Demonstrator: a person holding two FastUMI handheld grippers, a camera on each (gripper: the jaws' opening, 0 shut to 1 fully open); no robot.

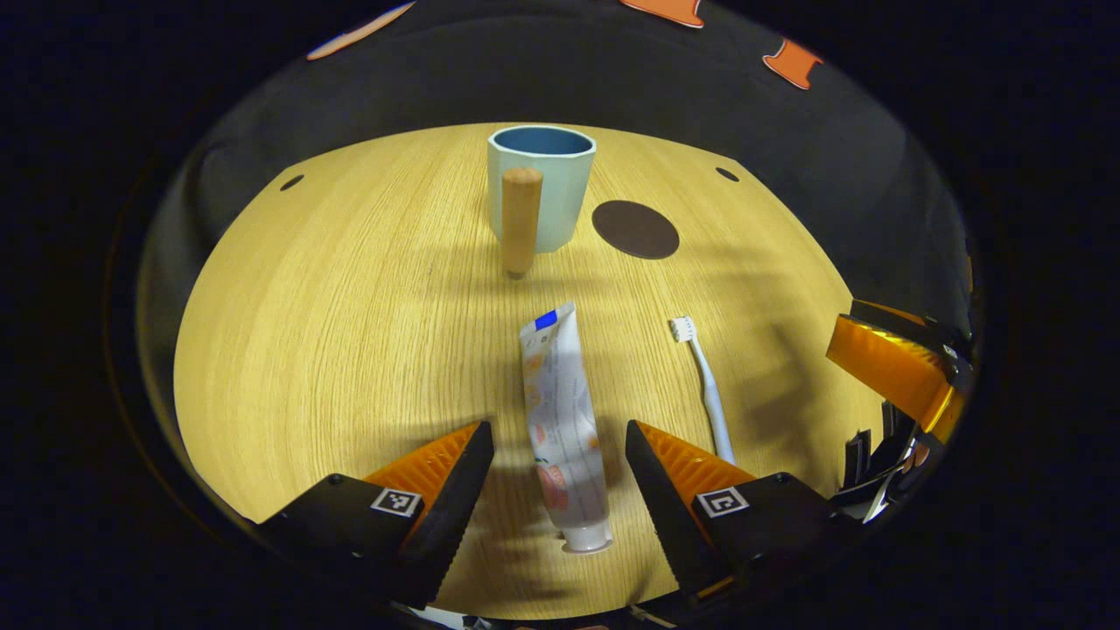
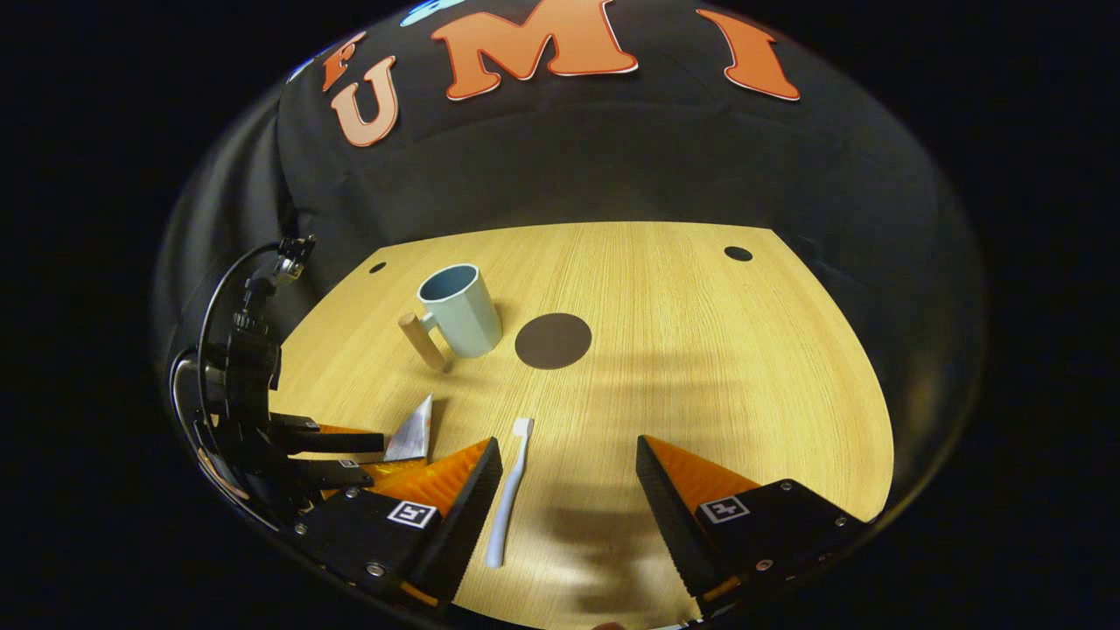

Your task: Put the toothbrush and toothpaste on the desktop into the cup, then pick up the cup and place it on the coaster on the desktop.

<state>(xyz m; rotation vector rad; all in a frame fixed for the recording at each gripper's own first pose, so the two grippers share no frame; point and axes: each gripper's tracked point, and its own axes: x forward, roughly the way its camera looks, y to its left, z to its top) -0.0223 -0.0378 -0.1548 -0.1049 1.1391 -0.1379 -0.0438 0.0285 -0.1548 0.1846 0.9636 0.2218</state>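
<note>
Wood-grain desk [image 1: 350,332], matte. Pale blue faceted cup [image 1: 542,188] with a round wooden peg handle stands upright at the far side; nothing seen in it. Flat dark round coaster [image 1: 635,229] just beside it. Soft tube of toothpaste [image 1: 564,429] lies flat between the wide-apart fingers of the left gripper [image 1: 560,477], not gripped. Slim white toothbrush [image 2: 507,494] lies by the right gripper [image 2: 569,494], fingers apart, holding nothing.

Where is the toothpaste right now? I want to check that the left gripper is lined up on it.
In the left gripper view the toothpaste tube lies flat on the wooden desktop between the open left gripper's fingers, toothbrush beside it.
</note>
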